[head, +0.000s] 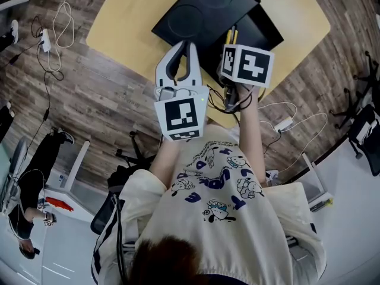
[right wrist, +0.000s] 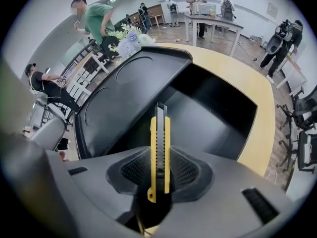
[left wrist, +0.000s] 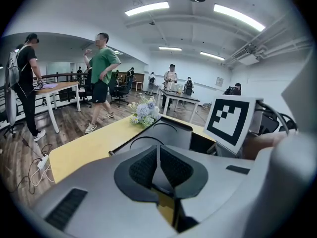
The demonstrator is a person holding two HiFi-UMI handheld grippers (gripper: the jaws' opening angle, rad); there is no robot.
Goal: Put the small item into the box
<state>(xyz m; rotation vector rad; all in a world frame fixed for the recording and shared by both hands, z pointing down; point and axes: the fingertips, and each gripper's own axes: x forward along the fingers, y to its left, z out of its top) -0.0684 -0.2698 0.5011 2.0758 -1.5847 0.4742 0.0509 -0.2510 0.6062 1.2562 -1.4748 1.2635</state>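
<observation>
**Utility knife poised over the open box**

The right gripper (right wrist: 159,171) clamps its pads on the near end of a yellow and black utility knife (right wrist: 160,143). The knife is held in the air above the black box (right wrist: 218,115), whose lid (right wrist: 126,95) lies folded open to the left on the yellow table (head: 127,16). The left gripper (left wrist: 159,163) hangs just beside it, jaws pressed together with nothing between them.

To do this step well, I would bring the knife low over the bare floor of the box, tilt it nearly flat and only then part the jaws, so that it neither drops nor bounces against a wall.

The knife's long axis runs near to far, in line with the jaws. Its tip end points away towards the box's far side
</observation>
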